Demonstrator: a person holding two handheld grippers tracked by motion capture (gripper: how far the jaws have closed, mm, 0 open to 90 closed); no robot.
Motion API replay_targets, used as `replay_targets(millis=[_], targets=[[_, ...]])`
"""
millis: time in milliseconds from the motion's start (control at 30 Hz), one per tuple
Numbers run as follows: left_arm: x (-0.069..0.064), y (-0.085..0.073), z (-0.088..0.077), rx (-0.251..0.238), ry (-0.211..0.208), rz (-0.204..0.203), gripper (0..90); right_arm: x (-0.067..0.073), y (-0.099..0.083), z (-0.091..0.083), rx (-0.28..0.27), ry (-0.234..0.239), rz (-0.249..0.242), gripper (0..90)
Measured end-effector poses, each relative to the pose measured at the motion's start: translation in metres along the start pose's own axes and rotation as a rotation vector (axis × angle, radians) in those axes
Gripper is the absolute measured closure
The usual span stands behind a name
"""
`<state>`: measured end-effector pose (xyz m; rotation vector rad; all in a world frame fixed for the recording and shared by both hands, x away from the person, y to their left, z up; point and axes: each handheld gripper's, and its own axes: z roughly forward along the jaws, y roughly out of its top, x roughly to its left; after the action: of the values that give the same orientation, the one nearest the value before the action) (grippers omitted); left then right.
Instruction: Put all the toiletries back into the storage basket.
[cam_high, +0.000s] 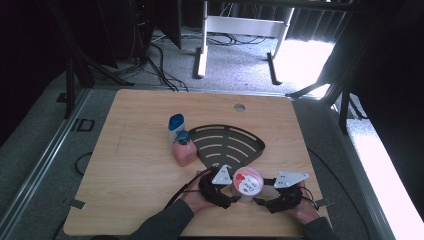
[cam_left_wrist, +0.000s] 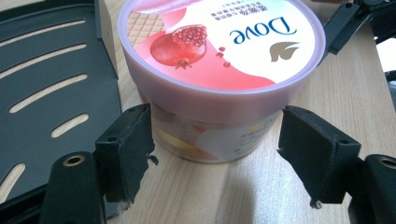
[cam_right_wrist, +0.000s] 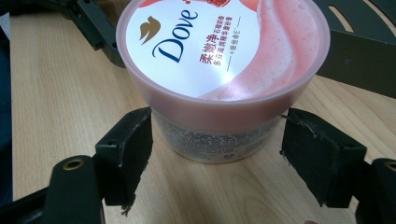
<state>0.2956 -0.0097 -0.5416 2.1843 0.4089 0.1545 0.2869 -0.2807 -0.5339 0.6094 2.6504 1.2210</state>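
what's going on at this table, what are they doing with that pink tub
A person holds a gripper in each hand and has brought both up to the pink tub from opposite sides. The left gripper and right gripper are both open, with fingers on either side of the tub's lower body and not pressed onto it. The tub stands upright on the table, lid on, just in front of the black slotted tray. Two bottles stand beside the tray.
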Motion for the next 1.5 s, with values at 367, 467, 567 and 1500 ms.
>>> replay_targets(millis=[367,467,567,1500], targets=[[-0.003,0.002,-0.001,-0.009,0.028,0.029,25.8,0.003,0.003,-0.002,-0.005,-0.026,-0.008,25.3],[-0.003,0.002,-0.001,-0.008,0.031,0.026,25.8,0.003,0.003,-0.002,-0.003,-0.028,-0.007,25.4],[-0.005,0.002,-0.001,-0.009,0.035,0.026,25.9,0.004,0.003,-0.003,0.000,-0.026,-0.007,25.4],[-0.009,0.012,-0.013,-0.008,0.061,0.053,26.2,0.007,0.011,-0.009,-0.012,-0.026,-0.005,25.5]])
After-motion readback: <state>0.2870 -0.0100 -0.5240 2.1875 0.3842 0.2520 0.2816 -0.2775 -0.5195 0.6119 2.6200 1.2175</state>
